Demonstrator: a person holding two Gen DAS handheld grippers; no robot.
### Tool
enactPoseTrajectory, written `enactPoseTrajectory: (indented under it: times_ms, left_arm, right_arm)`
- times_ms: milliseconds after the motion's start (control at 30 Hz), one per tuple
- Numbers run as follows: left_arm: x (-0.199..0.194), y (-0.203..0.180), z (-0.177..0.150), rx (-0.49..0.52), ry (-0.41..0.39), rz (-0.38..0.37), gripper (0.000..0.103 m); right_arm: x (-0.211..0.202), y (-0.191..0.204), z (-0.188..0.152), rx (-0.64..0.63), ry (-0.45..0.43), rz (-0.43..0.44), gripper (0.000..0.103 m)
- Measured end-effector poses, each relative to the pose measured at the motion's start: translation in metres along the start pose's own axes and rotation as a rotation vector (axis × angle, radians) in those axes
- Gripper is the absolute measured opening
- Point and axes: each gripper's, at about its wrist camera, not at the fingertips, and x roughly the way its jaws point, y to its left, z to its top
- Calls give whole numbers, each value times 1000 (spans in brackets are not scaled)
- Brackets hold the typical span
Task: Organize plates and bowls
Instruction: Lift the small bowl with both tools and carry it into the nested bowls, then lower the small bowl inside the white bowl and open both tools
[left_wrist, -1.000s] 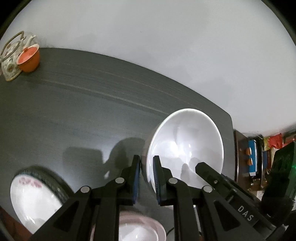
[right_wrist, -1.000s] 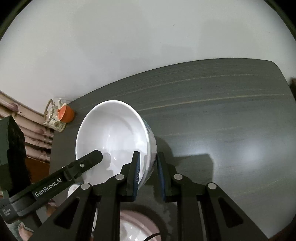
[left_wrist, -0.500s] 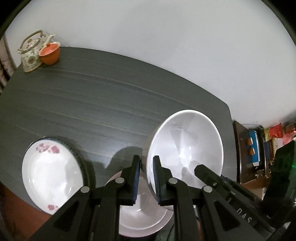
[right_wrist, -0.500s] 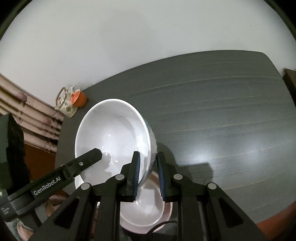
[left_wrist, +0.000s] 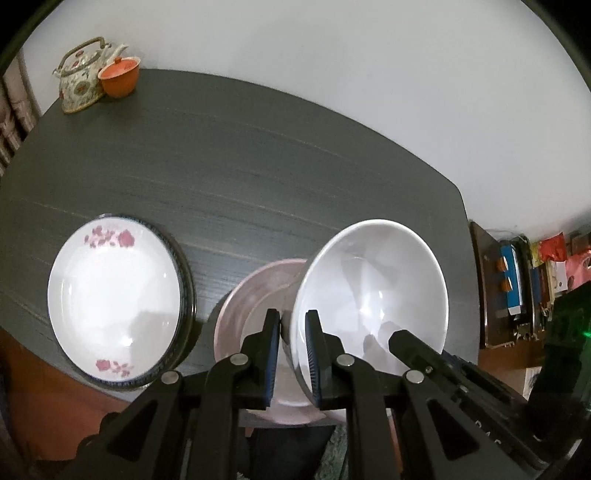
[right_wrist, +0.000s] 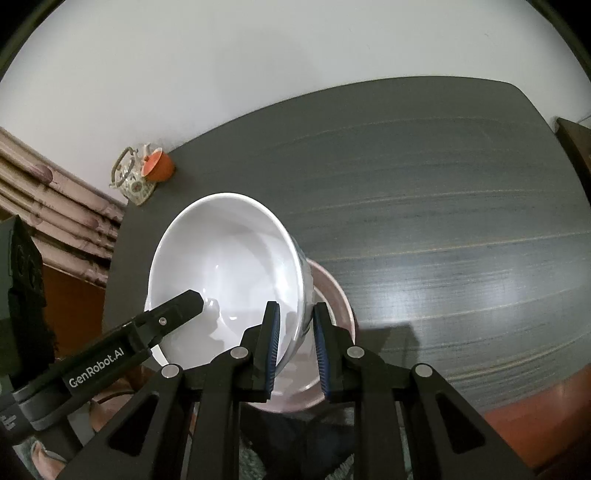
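While both grippers pinch opposite sides of its rim, the white bowl (left_wrist: 369, 291) hangs tilted above a pink bowl (left_wrist: 255, 295) near the front edge of the dark tabletop (left_wrist: 258, 155).

Far left in the left wrist view, a floral teapot (left_wrist: 81, 74) stands at the back corner, with an orange cup (left_wrist: 120, 75) touching it on the right. Nearer, a plate (left_wrist: 114, 299) with pink flowers and a dark rim lies by the front edge, just left of the pink bowl. Next, the left gripper (left_wrist: 291, 343) is clamped on the white bowl's near rim, one finger outside the wall and one inside. Right of that, the other gripper's finger reaches over the bowl's far side.

From the right wrist view, the left gripper's finger sits inside the white bowl (right_wrist: 225, 273) at its left, and the right gripper (right_wrist: 295, 339) is closed over the bowl's right wall, the pink bowl (right_wrist: 332, 295) showing just beneath. Bare tabletop (right_wrist: 443, 221) spreads to the right.
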Motion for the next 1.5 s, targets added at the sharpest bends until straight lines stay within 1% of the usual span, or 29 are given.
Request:
enactPoseTrajectory:
  times_ms: [133,267,567,767,1100,1300,1500]
  left_arm:
    - [4,2,-9,5,19,17,14]
    - [11,8,-17,1,54,32,14]
    - [30,12,-24,-3,104,63,14]
    - [38,12,-23,-7,116,77,14]
    - [44,14,-17,-20,133,85,14]
    - [47,15,-13,-5,131,95,14]
    - [48,12,-10,7,147,113,14]
  right_arm:
    - [4,1,-11,3,17,-5,18]
    - [8,0,-18,11,38,-7,18]
    - [30,2,-20,21,87,-13,19]
    - [42,2,-21,21,107,-20,19]
    - [44,-2,-20,12,124,-22,20]
    - [46,-1,-21,11,124,-29,20]
    - [48,0,-22,15,132,-28,20]
